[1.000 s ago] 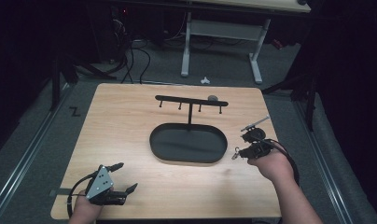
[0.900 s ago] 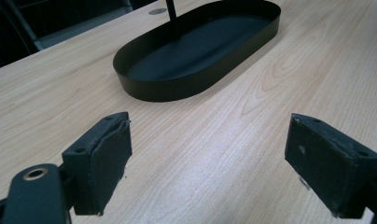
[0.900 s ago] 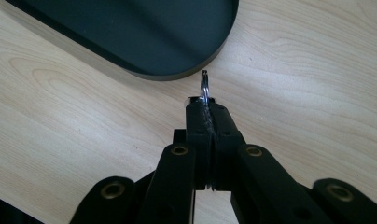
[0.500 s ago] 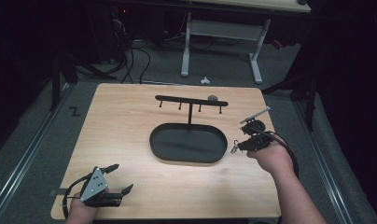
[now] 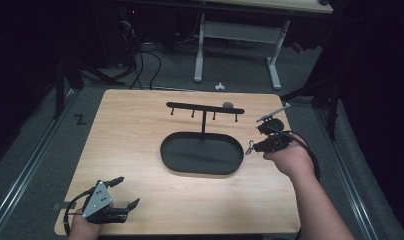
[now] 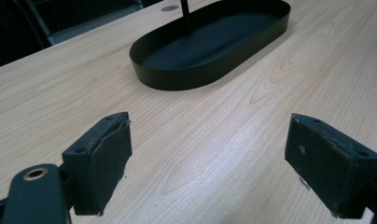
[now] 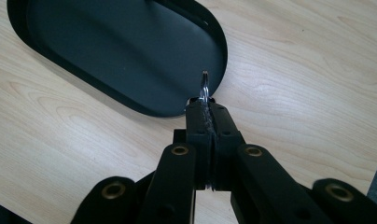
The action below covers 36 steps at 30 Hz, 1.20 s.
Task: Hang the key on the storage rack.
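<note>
Behind the wooden worktop point(image 5: 140, 150) stands a white-legged desk frame point(image 5: 237, 47), with dark cables point(image 5: 145, 60) lying on the grey floor near it, and a small white thing point(image 5: 219, 86) lies on the floor just past the far edge. On the worktop, a black oval tray point(image 5: 202, 152) sits near the middle; a thin post rises from its far side and carries a black bar with small hooks point(image 5: 205, 108). A small round grey object point(image 5: 228, 105) lies beside the right end of this bar. The tray looks empty inside. The right hand-held gripper point(image 5: 251, 147) is just beside the right end of the tray, its jaws pressed together on a small metal ring point(image 7: 205, 88), which stands out from the tips over the tray rim in the right gripper view. The left hand-held gripper point(image 5: 127, 192) rests at the near left corner, well apart from the tray, with jaws spread wide and nothing between its pads point(image 6: 109, 154).
</note>
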Available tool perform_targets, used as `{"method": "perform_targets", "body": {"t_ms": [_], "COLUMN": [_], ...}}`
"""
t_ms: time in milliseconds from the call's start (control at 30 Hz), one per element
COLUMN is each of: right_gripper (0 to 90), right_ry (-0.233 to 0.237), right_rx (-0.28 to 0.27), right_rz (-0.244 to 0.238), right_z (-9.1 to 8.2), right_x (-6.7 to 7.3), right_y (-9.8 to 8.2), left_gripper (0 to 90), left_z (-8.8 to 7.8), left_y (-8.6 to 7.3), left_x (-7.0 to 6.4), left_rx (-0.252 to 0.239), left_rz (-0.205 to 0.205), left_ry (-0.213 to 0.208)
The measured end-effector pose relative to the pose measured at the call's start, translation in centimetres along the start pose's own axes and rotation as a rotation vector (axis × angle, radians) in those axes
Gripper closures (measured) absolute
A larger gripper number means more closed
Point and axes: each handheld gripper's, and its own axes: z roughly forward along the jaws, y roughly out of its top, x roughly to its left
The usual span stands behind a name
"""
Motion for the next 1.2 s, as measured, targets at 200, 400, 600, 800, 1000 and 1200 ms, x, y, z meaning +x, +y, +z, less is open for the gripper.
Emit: {"method": "perform_targets", "body": {"t_ms": [200,400,600,800,1000,1200], "right_gripper": [88.7,88.7,88.7,88.7,88.7,88.7], "right_ry": [-0.002,-0.006,0.001,0.01,0.01,0.012], "right_rx": [-0.011,-0.014,-0.024,-0.03,-0.039,-0.049], "right_rz": [-0.006,-0.012,-0.024,-0.033,-0.045,-0.049], "right_z": [-0.6,-1.0,-1.1,-1.0,-1.1,-1.0], "right_x": [0.3,0.6,1.0,1.7,2.3,2.5], "right_y": [0.7,1.5,2.4,3.5,4.7,5.8], "left_gripper": [15.2,15.2,15.2,15.2,15.2,15.2], "left_z": [0.0,0.1,0.0,-0.1,-0.1,-0.1], "left_y": [0.0,0.1,0.1,0.1,0.0,0.0], "left_x": [0.0,0.0,0.0,0.0,0.0,0.0], "left_rx": [0.001,0.003,0.005,-0.006,-0.002,0.0], "left_rz": [0.003,0.004,0.004,-0.006,-0.001,-0.006], "left_ry": [-0.002,-0.006,-0.007,-0.007,-0.01,-0.01]}}
